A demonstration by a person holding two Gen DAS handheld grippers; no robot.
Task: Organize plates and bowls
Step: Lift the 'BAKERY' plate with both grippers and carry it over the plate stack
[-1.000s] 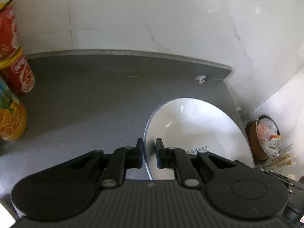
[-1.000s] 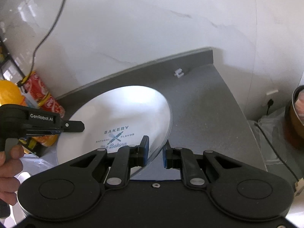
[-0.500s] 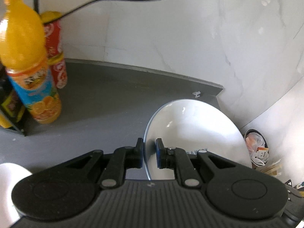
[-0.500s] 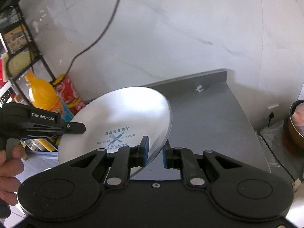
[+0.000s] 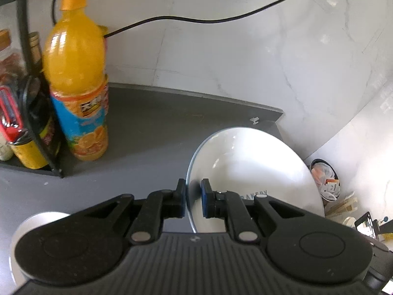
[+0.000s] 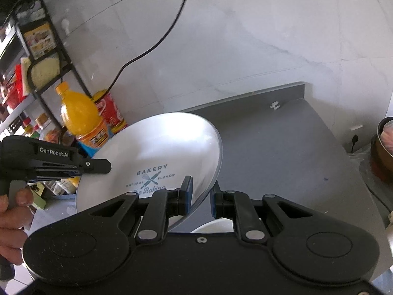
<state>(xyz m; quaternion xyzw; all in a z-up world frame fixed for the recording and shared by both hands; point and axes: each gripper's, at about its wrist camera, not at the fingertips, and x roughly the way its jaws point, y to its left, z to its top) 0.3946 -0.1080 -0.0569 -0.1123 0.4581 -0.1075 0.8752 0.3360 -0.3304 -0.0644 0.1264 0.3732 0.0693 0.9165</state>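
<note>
A white plate [image 5: 248,169] printed with "BAKERY" hangs tilted above the grey counter [image 5: 152,132], held from both sides. My left gripper [image 5: 192,198] is shut on its left rim. My right gripper [image 6: 201,196] is shut on its right rim, the plate [image 6: 157,147] slanting up to the left. In the right wrist view the left gripper [image 6: 95,166] shows at the plate's far edge, with a person's hand [image 6: 12,211] on its handle. Another white dish [image 5: 39,220] lies low at the left, mostly hidden by the gripper body.
An orange juice bottle [image 5: 76,86] and a red can [image 6: 110,110] stand by a black wire rack [image 5: 32,78] of jars on the left. A black cable [image 5: 221,19] runs along the marble wall. A bin of rubbish [image 5: 324,182] sits beyond the counter's right end.
Both grippers have carried the plate up and towards the left end of the counter. The juice bottle and the rack have come into view, and the counter looks farther below.
</note>
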